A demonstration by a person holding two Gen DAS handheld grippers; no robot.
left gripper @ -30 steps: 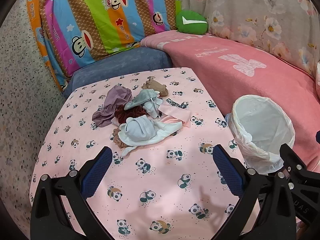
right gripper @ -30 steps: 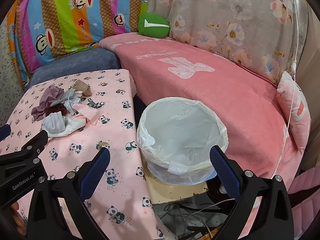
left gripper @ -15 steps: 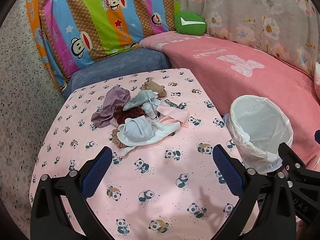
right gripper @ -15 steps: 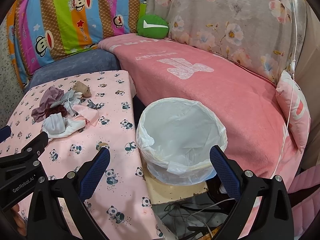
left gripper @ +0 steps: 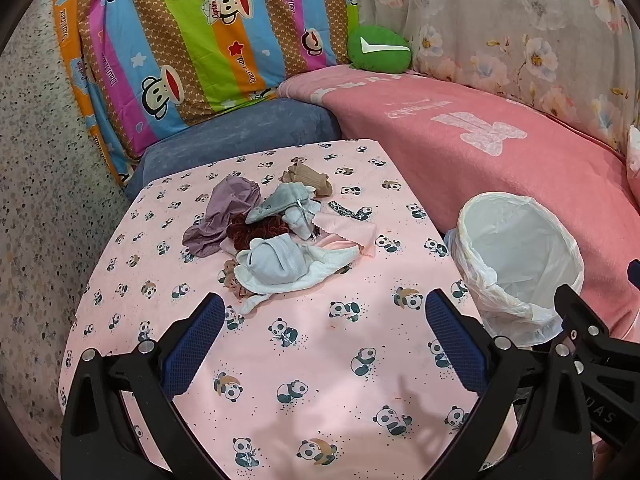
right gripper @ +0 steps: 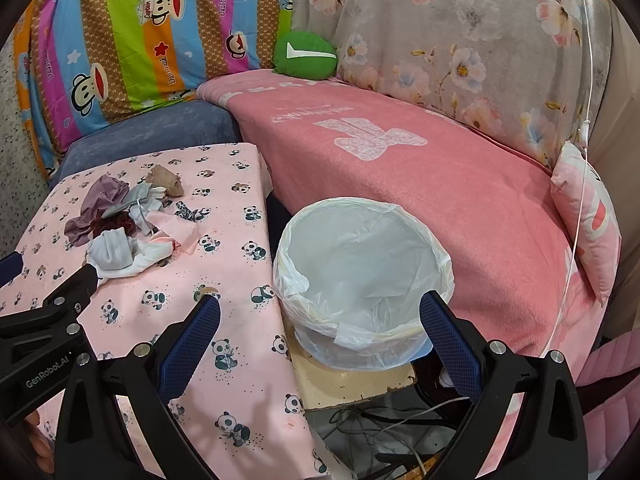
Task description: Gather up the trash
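Note:
A pile of cloth scraps and socks (left gripper: 280, 236) lies in the middle of the table with the pink panda cloth (left gripper: 280, 360); it also shows in the right wrist view (right gripper: 128, 224). A bin lined with a white bag (left gripper: 516, 272) stands just off the table's right edge and looks empty (right gripper: 360, 276). My left gripper (left gripper: 324, 340) is open and empty, above the cloth in front of the pile. My right gripper (right gripper: 320, 336) is open and empty, in front of the bin's near rim.
A pink blanket covers the sofa (right gripper: 420, 168) behind the bin. A striped monkey-print cushion (left gripper: 208, 40) and a green cushion (left gripper: 380, 48) stand at the back. A pink pillow (right gripper: 588, 220) lies at the right. Cables (right gripper: 380, 428) lie below the bin.
Both views have shifted very slightly, with the scene sliding a little left and up. The pile and bin have not moved. Both grippers stay open.

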